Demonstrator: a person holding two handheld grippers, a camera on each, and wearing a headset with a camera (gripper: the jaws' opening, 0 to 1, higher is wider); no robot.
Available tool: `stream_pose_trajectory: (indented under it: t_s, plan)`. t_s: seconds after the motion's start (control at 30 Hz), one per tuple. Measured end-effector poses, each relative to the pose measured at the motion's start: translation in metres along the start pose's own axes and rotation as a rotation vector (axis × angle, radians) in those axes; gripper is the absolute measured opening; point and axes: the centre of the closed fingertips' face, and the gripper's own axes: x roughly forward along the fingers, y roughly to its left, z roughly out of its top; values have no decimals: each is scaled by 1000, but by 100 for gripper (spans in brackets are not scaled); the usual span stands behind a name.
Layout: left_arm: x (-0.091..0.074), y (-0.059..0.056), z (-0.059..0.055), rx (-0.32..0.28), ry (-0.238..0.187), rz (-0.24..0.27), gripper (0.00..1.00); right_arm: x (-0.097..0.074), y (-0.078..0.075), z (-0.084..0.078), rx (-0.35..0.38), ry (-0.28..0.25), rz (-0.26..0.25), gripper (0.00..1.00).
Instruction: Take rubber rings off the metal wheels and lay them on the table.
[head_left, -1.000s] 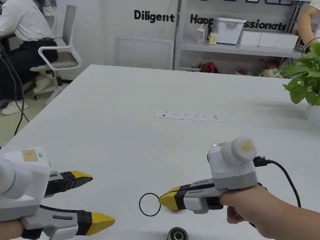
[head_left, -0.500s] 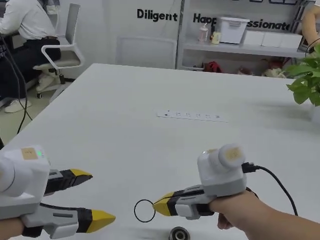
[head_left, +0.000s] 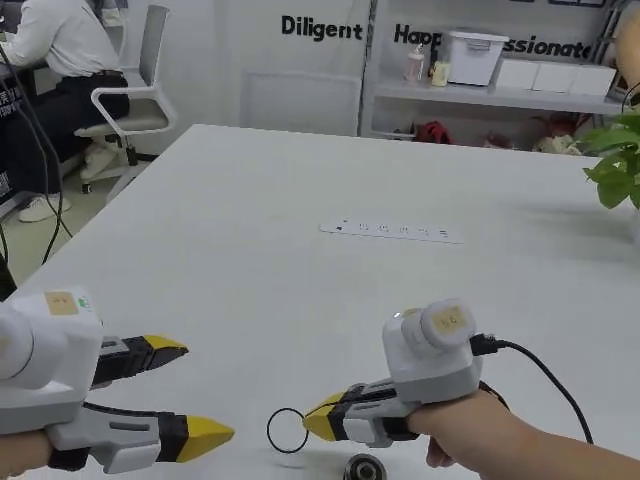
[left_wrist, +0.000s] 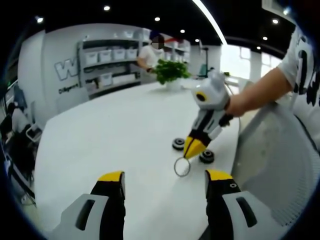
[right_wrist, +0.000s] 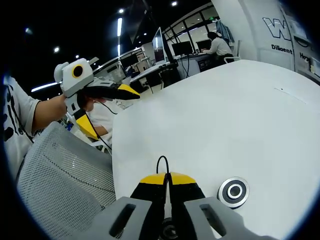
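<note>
The right gripper is pinching a thin black rubber ring left of a round metal wheel; the left gripper is gaping wide, empty.

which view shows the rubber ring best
The head view: the ring shows as a whole loop against the white table, pinched at its edge by the right gripper. The left gripper view has it whole too, as a skewed oval. In the right gripper view an arc pokes out past the shut jaws.
</note>
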Motion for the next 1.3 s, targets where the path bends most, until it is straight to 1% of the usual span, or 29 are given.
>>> stream_pose_trajectory:
  t_s: [0.33,0.6,0.87,1.07,1.3]
  plan:
    - [2,0,-2,-7,6,-2,66,3,-1,-3,-8,13,-4,0]
    - [3,1,-3,-9,7,-1,65,1,-2,-4,-5,11,-6,1]
    - [3,0,-4,-10,11,-1,65,-2,-3,-2,1,-3,-12,4]
    - [4,-1,-3,-9,12,-4,65,-5,0,0,1,-7,-9,7]
    - [7,-3,-3,-11,16,-11,65,-14,-1,-2,-5,-7,-13,9]
